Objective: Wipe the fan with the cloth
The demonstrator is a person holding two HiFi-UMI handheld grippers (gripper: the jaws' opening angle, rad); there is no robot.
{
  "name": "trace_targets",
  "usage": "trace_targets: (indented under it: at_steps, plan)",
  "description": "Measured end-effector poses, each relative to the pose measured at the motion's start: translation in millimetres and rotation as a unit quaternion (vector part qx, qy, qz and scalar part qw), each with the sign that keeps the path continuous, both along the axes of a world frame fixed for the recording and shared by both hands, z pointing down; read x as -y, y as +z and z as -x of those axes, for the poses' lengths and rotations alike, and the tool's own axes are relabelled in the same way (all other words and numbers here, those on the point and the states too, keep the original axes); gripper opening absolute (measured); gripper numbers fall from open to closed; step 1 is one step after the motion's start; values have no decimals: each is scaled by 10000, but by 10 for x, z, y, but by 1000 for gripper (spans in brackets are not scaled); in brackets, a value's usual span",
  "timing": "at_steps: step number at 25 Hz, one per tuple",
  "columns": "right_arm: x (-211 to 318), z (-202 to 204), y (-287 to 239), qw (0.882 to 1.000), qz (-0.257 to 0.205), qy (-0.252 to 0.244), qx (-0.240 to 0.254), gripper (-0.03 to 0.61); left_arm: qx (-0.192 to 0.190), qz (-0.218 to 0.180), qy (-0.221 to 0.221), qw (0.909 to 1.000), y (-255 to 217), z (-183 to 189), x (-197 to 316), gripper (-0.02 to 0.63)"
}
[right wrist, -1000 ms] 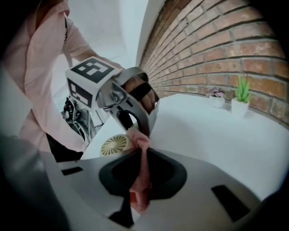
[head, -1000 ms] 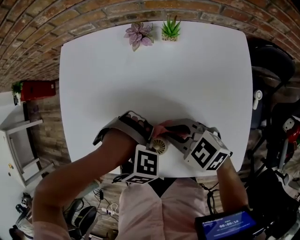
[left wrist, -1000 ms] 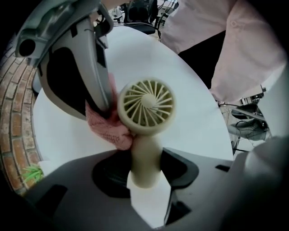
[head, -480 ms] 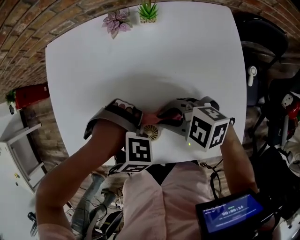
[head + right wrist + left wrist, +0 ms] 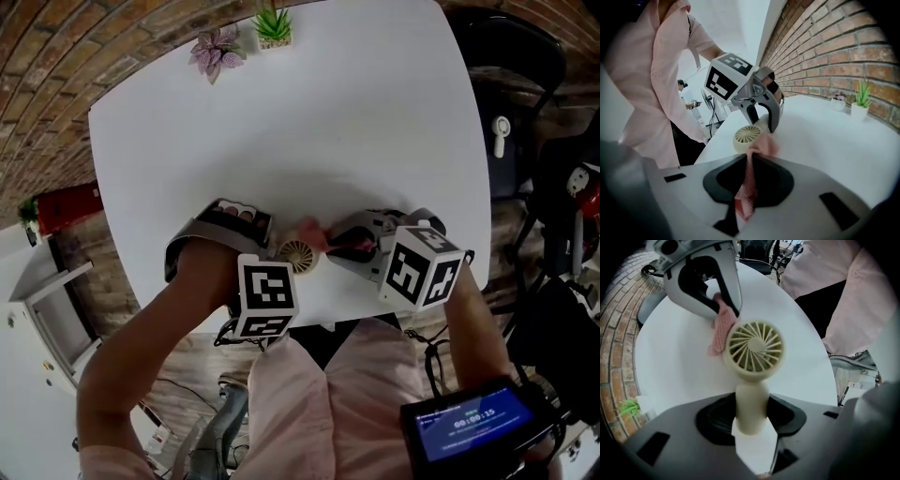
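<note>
The fan (image 5: 754, 348), small and cream plastic with a round spoked grille, fills the centre of the left gripper view, its smooth cylindrical handle pinched by the left gripper (image 5: 751, 420). The right gripper (image 5: 748, 187) clamps the pink knitted cloth (image 5: 759, 146), whose bunched end touches the grille's rim, near the lower edge of the matte white table (image 5: 309, 141). Wiping looks under way, with the grille face and handle probably left.

Soft, even light makes the white table (image 5: 281, 141) bright, with no hard glare and only faint, diffuse shadows. Both gripper views bulge at the edges and fall to black corners. There the fan (image 5: 754, 345) is sharp and the near jaws are blurred.
</note>
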State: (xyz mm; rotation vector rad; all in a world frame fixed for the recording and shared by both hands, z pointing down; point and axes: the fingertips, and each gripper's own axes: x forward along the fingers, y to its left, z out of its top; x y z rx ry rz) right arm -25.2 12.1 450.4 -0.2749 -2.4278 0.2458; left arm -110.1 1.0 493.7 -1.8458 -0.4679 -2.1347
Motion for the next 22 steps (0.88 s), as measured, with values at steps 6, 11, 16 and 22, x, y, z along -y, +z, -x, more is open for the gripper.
trace_targets:
  at_steps: [6,11,16,22]
  plan:
    - [-242,12,-8,9998,136,160,-9,35,-25,59,-395,9992,-1,13,21,196]
    - [-467,116,-31,9994,256,223,62,35,36,43,-635,9980,-2,21,37,196]
    - [-629,293,-59,9986,323,389,184,35,47,-116,-1639,9864,3,63,91,196]
    - [-636,346,-87,9966,224,761,224,37,-607,-171,-3542,9330,-23,161,171,201]
